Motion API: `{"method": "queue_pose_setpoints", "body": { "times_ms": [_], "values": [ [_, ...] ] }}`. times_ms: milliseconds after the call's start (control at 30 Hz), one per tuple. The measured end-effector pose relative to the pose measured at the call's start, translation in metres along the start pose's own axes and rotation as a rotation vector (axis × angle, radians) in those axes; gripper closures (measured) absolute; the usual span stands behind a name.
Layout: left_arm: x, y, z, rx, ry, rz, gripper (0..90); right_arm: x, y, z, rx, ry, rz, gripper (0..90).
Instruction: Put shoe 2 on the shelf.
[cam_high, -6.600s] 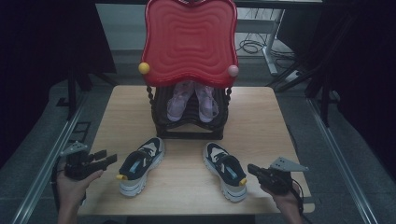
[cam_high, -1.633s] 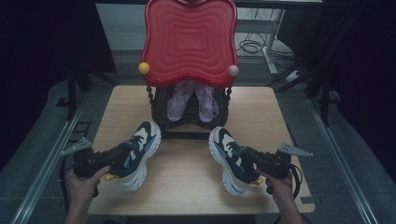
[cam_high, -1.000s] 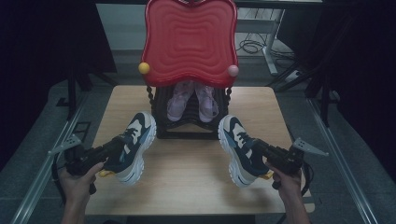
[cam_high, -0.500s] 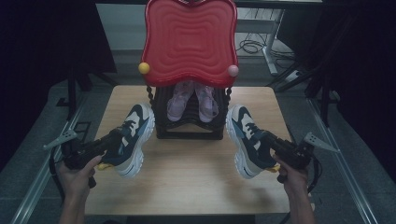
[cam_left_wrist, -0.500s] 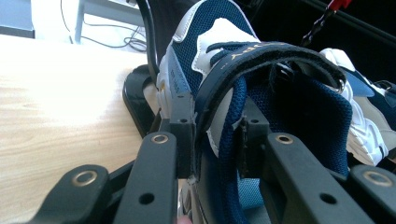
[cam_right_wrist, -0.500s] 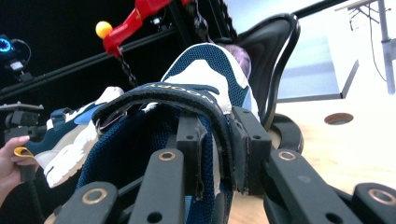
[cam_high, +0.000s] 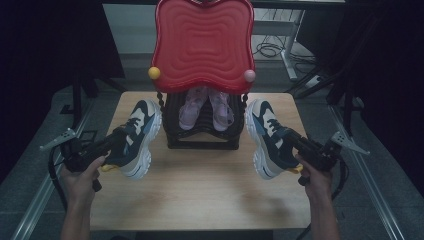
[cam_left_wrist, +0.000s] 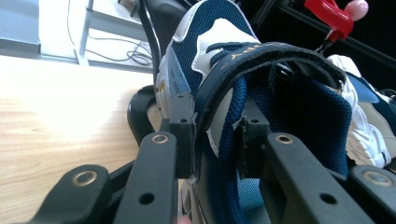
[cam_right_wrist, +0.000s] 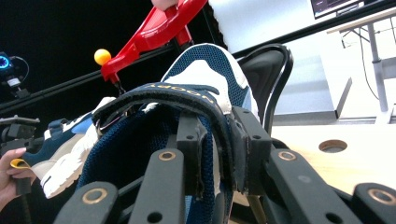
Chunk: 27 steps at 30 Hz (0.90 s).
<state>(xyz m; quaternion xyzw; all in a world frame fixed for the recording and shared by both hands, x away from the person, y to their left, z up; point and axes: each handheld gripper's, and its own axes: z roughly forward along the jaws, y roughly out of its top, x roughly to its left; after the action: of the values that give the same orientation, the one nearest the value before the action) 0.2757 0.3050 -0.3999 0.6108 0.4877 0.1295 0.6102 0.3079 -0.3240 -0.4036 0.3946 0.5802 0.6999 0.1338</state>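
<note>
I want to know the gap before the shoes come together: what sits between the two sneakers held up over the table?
In the high view, the black rack holding pink sandals stands between the left sneaker and the right sneaker.

High view looks down; gripper views sit close, sharing the red rack (cam_high: 202, 45).

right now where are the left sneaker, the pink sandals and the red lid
left sneaker (cam_high: 136, 134), high view, its side panel
pink sandals (cam_high: 205, 107), high view, the straps
red lid (cam_high: 202, 42), high view, its ridged centre
</note>
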Motion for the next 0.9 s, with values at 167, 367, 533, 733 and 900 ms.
{"method": "queue_pose_setpoints", "body": {
  "times_ms": [167, 367, 533, 733, 900],
  "values": [
    [0.000, 0.006, 0.001, -0.010, 0.002, 0.003, 72.7, -0.001, 0.008, 0.002, -0.024, -0.006, 0.004, 74.0],
    [0.001, 0.016, 0.001, -0.027, -0.001, 0.004, 72.7, -0.003, 0.019, 0.001, -0.054, -0.018, 0.005, 74.0],
    [0.002, 0.022, 0.003, -0.037, -0.008, -0.002, 72.7, -0.003, 0.026, 0.000, -0.072, -0.020, 0.008, 74.0],
    [0.004, 0.031, 0.004, -0.065, -0.004, -0.011, 72.7, -0.004, 0.035, 0.001, -0.089, -0.028, 0.001, 74.0],
    [0.005, 0.039, 0.005, -0.079, 0.005, -0.013, 72.7, -0.004, 0.042, 0.004, -0.099, -0.032, 0.003, 74.0]
  ]
}}
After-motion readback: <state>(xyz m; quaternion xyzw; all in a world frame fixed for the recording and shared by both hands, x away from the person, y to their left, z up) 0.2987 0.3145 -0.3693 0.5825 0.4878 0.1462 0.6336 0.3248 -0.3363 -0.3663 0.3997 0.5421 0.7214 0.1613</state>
